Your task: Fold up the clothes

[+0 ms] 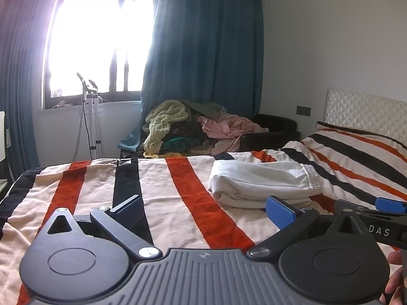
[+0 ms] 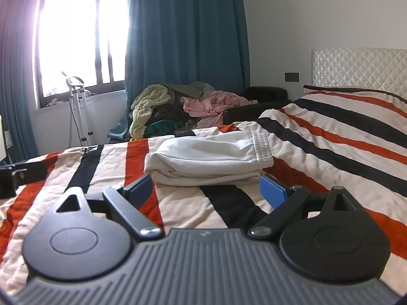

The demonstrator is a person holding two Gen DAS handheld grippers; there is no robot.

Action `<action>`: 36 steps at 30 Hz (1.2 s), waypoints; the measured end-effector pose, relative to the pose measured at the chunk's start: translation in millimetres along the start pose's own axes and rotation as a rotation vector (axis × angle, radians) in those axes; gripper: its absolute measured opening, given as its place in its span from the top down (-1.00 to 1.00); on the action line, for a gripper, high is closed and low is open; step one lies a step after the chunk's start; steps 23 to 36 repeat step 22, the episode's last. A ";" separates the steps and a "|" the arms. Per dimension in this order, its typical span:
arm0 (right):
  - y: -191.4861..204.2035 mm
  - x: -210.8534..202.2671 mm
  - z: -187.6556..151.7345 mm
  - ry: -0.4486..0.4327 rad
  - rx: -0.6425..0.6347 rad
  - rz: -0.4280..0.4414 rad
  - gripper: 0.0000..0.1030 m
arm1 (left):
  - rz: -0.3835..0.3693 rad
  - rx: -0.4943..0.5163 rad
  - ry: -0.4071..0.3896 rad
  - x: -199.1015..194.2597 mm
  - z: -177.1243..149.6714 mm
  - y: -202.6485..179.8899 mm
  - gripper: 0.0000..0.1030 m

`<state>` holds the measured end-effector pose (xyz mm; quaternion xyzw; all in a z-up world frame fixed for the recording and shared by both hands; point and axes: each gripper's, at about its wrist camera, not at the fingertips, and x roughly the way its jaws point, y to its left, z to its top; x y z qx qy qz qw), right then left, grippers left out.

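Note:
A white garment (image 1: pixel 264 181) lies folded into a thick bundle on the striped bedspread (image 1: pixel 157 198), its ribbed waistband at the right end. My left gripper (image 1: pixel 206 209) is open, low over the bedspread, with the bundle just beyond its right finger. In the right wrist view the folded white garment (image 2: pixel 208 160) lies straight ahead. My right gripper (image 2: pixel 207 190) is open and empty, its blue pads (image 2: pixel 272 193) wide apart just short of the bundle's near edge. The right gripper (image 1: pixel 389 207) also shows at the right edge of the left wrist view.
A heap of unfolded clothes (image 1: pixel 193 127), yellow, pink and green, sits beyond the bed under the blue curtain (image 1: pixel 203 50). A garment steamer stand (image 1: pixel 89 117) is by the bright window. The quilted headboard (image 1: pixel 368 111) is at far right. A hand (image 1: pixel 394 279) shows low right.

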<state>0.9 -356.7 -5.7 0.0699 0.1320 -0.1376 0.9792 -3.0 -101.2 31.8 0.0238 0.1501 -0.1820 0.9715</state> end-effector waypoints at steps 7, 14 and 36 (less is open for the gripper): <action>-0.4 1.1 -0.7 0.008 0.006 -0.007 -0.80 | -0.009 -0.003 0.002 -0.8 -0.8 1.0 -0.99; 0.1 1.1 -1.0 0.010 0.005 -0.009 -0.80 | -0.007 -0.002 0.001 -1.8 -2.0 2.0 -0.99; -0.6 1.2 -1.4 0.015 0.009 -0.009 -0.80 | -0.015 0.003 0.001 -3.5 -3.0 1.1 -0.99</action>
